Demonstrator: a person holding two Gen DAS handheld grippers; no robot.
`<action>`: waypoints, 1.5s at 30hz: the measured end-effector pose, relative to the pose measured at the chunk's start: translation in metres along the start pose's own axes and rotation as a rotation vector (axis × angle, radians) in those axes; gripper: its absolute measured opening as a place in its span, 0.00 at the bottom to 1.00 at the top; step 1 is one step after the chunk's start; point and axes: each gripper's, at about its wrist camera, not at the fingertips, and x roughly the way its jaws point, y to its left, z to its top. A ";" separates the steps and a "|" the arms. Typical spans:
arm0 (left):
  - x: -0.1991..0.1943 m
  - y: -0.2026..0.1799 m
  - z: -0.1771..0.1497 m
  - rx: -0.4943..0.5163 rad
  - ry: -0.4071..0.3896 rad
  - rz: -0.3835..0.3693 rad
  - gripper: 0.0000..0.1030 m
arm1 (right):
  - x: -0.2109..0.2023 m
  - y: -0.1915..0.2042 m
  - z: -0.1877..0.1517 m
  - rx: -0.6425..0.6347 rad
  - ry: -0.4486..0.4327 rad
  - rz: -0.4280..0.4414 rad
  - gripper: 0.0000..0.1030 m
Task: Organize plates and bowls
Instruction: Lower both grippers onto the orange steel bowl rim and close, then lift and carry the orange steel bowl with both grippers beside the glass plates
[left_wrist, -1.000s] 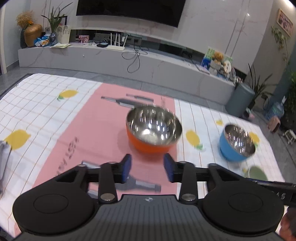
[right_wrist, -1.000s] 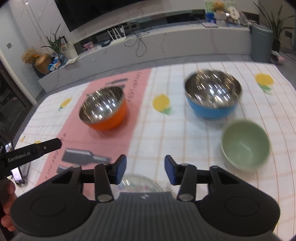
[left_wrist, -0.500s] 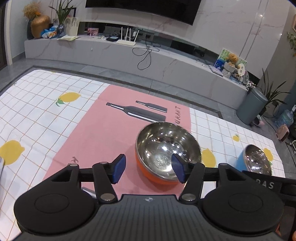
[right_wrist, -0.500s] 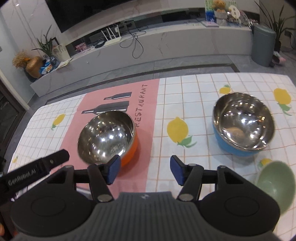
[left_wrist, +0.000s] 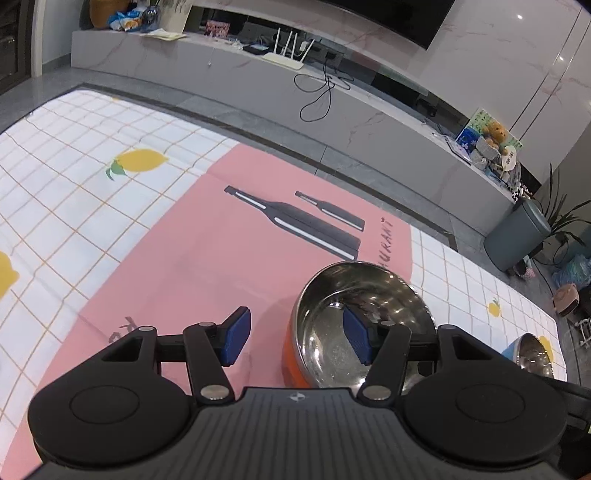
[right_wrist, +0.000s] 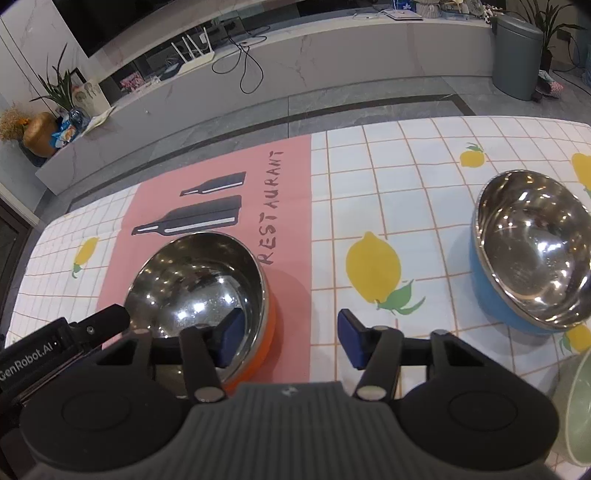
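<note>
Lemon-print tablecloth (left_wrist: 74, 206) with a pink restaurant panel covers the table. From the left wrist, the left gripper (left_wrist: 297, 338) stands apart astride the near-left rim of the orange steel bowl (left_wrist: 364, 325), unclamped. From the right wrist, the right gripper (right_wrist: 291, 341) is closing astride that bowl's right rim, pads off it; a blue steel bowl (right_wrist: 532, 254) sits far right, a green bowl (right_wrist: 576, 410) near right.

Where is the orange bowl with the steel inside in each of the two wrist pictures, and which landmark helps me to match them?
Left wrist view: the orange bowl sits lower right of centre, its left rim between the open pads.
Right wrist view: the same bowl sits lower left of centre, its right rim between the pads.
Shared landmark: the black bottle print on the pink strip of the tablecloth, just beyond the bowl in both.
</note>
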 end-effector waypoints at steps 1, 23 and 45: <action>0.003 0.000 0.000 0.000 0.008 0.003 0.64 | 0.003 0.001 0.000 0.001 0.004 -0.003 0.51; 0.001 -0.017 -0.016 0.114 0.071 0.049 0.10 | 0.007 0.020 -0.012 -0.068 0.022 0.019 0.11; -0.106 -0.066 -0.080 0.188 0.048 -0.040 0.11 | -0.126 -0.037 -0.076 -0.080 -0.060 0.059 0.11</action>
